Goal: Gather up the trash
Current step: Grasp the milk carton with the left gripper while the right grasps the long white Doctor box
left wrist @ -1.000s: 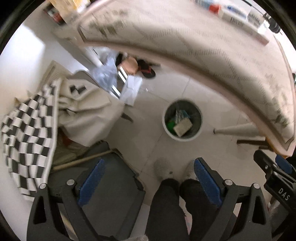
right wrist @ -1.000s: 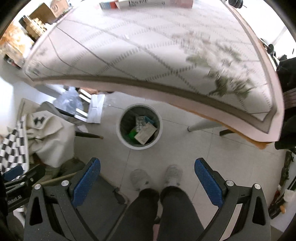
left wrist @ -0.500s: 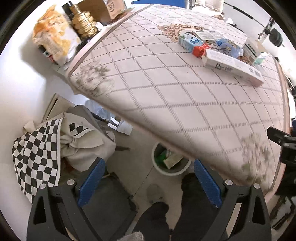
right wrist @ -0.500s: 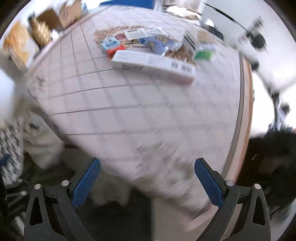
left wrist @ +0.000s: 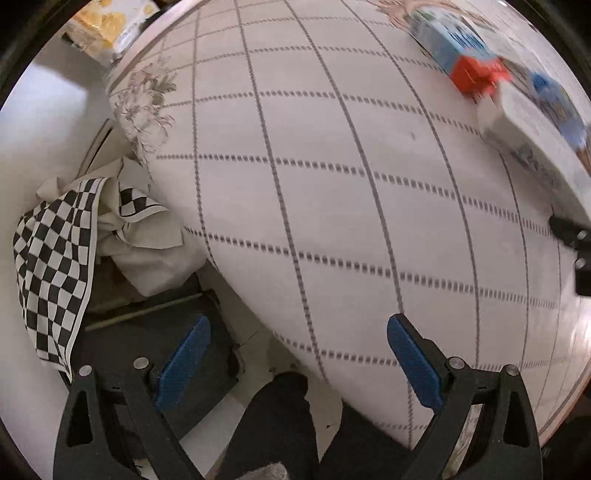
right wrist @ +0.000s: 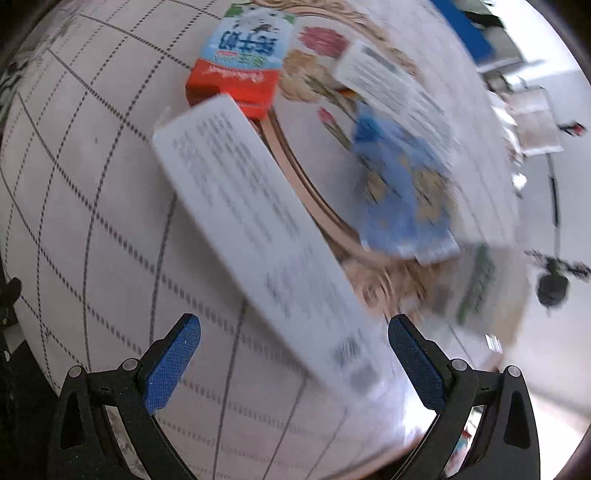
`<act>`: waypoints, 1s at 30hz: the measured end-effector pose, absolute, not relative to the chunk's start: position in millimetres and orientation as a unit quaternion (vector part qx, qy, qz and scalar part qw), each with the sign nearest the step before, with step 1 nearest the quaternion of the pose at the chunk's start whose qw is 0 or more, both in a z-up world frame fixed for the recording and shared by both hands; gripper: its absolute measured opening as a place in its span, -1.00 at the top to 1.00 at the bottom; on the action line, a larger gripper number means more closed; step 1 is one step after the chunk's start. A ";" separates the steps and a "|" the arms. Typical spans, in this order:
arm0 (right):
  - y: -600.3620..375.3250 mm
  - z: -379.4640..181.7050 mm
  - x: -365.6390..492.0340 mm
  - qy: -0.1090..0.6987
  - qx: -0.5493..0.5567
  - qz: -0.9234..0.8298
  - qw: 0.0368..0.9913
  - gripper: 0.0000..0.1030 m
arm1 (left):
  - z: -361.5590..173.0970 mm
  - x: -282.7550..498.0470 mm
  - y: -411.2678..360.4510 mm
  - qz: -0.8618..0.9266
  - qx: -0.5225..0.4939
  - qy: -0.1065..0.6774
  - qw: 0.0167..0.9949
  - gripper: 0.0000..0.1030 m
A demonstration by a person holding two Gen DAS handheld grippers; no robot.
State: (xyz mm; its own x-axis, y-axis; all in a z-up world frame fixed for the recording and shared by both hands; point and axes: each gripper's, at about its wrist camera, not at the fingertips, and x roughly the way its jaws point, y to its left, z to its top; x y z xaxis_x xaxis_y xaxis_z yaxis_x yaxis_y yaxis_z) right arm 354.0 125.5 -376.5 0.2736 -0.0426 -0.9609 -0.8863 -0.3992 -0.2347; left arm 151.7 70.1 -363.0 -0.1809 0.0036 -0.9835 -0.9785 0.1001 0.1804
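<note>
A long white box (right wrist: 258,229) lies on the checked tablecloth (right wrist: 92,206) just ahead of my right gripper (right wrist: 293,354), which is open and empty above it. Beyond it lie a blue-and-red carton (right wrist: 240,59), a blue wrapper (right wrist: 402,192), a white paper slip (right wrist: 384,81) and a small green-and-white box (right wrist: 476,284). My left gripper (left wrist: 295,354) is open and empty over the table's near edge. In the left wrist view the carton (left wrist: 458,48) and white box (left wrist: 535,147) sit at the far right. The bin is out of view.
A checkered cloth (left wrist: 51,266) and beige fabric (left wrist: 147,236) are piled on a chair at the left, with a dark seat (left wrist: 147,350) below. A yellow snack bag (left wrist: 107,22) stands at the far left. The right gripper's tip (left wrist: 572,243) shows at the right edge.
Both grippers have risen from the floor and the bin up over the table. The trash on the tablecloth has come close, and the bin has dropped out of view.
</note>
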 end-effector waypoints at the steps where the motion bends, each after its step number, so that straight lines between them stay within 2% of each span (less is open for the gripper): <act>1: 129.6 -380.2 357.2 0.352 -0.671 0.499 0.421 -0.99 | -361.1 151.8 75.7 0.520 -0.429 0.567 0.472 -0.90; 2: 132.4 -382.3 361.8 0.370 -0.660 0.505 0.415 -0.86 | -360.2 152.6 79.9 0.522 -0.430 0.566 0.471 -0.90; 3: 133.3 -382.2 364.8 0.379 -0.653 0.506 0.417 -0.58 | -357.7 153.4 86.9 0.525 -0.431 0.562 0.471 -0.90; 4: 132.7 -380.2 370.9 0.394 -0.640 0.504 0.426 -0.46 | -356.4 155.5 93.0 0.525 -0.435 0.558 0.473 -0.90; 8: 110.4 -376.9 413.0 0.527 -0.561 0.458 0.444 -0.33 | -352.3 169.5 129.3 0.515 -0.460 0.542 0.479 -0.90; 11: 78.6 -374.1 458.4 0.637 -0.449 0.402 0.481 -0.24 | -345.4 188.5 159.1 0.514 -0.467 0.526 0.492 -0.90; 14: 49.3 -372.7 501.0 0.705 -0.339 0.339 0.523 -0.20 | -338.1 210.6 189.2 0.507 -0.485 0.502 0.506 -0.90; 17: 33.1 -369.9 535.6 0.726 -0.265 0.285 0.566 -0.15 | -342.9 232.2 221.5 0.478 -0.536 0.471 0.512 -0.90; 21: 43.1 -368.7 558.7 0.734 -0.232 0.254 0.585 -0.16 | -363.9 257.0 254.6 0.462 -0.569 0.459 0.502 -0.89; 22: 48.8 -369.2 562.8 0.735 -0.234 0.251 0.584 -0.16 | -369.0 264.0 259.8 0.461 -0.566 0.462 0.504 -0.82; 23: 55.1 -368.1 565.8 0.734 -0.236 0.257 0.583 -0.16 | -371.8 268.0 262.0 0.460 -0.562 0.465 0.506 -0.66; 24: 64.3 -366.5 565.5 0.732 -0.242 0.262 0.581 -0.16 | -374.7 271.3 263.7 0.460 -0.555 0.473 0.507 -0.22; 25: 68.3 -364.0 567.6 0.728 -0.249 0.267 0.580 -0.16 | -376.8 274.5 262.9 0.456 -0.553 0.478 0.508 0.04; 30: 68.5 -355.5 557.3 0.712 -0.269 0.288 0.582 -0.15 | -368.4 280.2 230.0 0.447 -0.488 0.506 0.553 0.04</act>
State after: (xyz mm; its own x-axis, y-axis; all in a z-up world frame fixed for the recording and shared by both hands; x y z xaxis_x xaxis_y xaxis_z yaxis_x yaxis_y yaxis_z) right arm 557.3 68.5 -355.5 -0.1787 -0.0477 -0.9828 -0.7171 0.6902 0.0969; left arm 280.2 230.0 -368.4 0.0883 0.0006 -0.9961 -0.9885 0.1236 -0.0876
